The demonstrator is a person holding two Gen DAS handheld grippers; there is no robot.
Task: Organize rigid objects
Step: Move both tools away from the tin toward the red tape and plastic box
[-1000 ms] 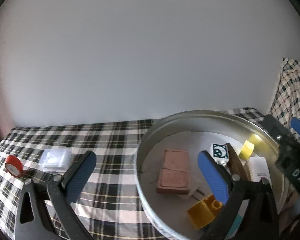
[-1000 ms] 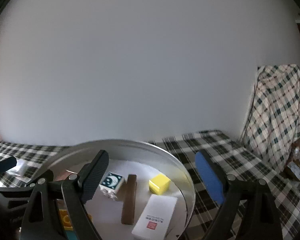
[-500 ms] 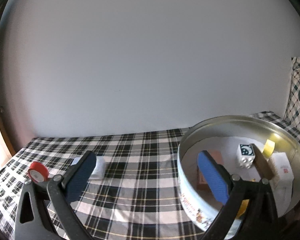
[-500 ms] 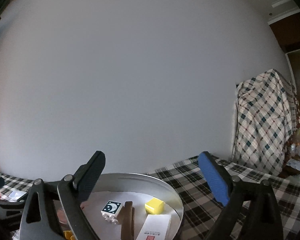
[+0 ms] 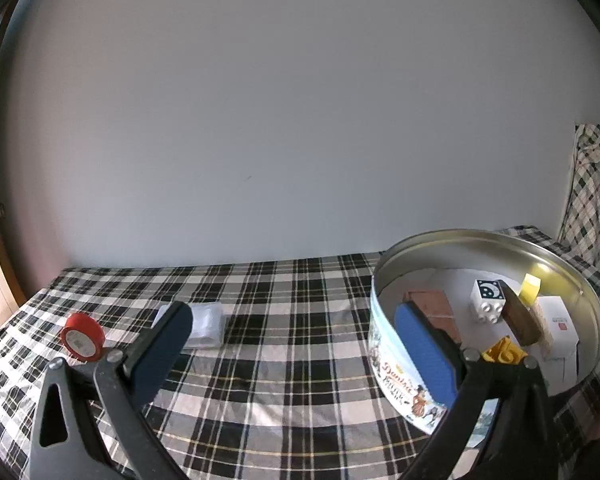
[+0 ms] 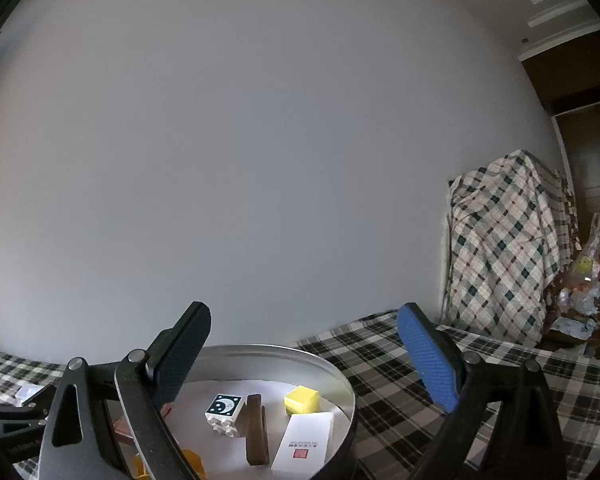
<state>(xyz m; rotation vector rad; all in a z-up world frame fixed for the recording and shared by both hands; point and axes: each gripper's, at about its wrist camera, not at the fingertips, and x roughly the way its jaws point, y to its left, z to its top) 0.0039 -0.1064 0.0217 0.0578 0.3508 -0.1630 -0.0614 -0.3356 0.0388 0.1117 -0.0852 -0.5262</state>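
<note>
From the left wrist view, the left hand-held gripper has its blue-padded fingers spread wide apart with nothing between them, above a worktop covered in black-and-white checked cloth. A round metal tin sits at the right, its printed side wall facing the camera, and inside it lie a reddish-brown block, a white brick with a moon picture, a dark brown bar, a yellow cube, a white box and a yellow brick (partly hidden behind the gripper's right finger). Well apart from the tin, at the left, a red tape roll stands on edge, and a clear plastic packet lies near it. From the right wrist view, the right hand-held gripper is likewise open and empty, raised above the tin, where the moon brick, brown bar, yellow cube and white box show again.
</note>
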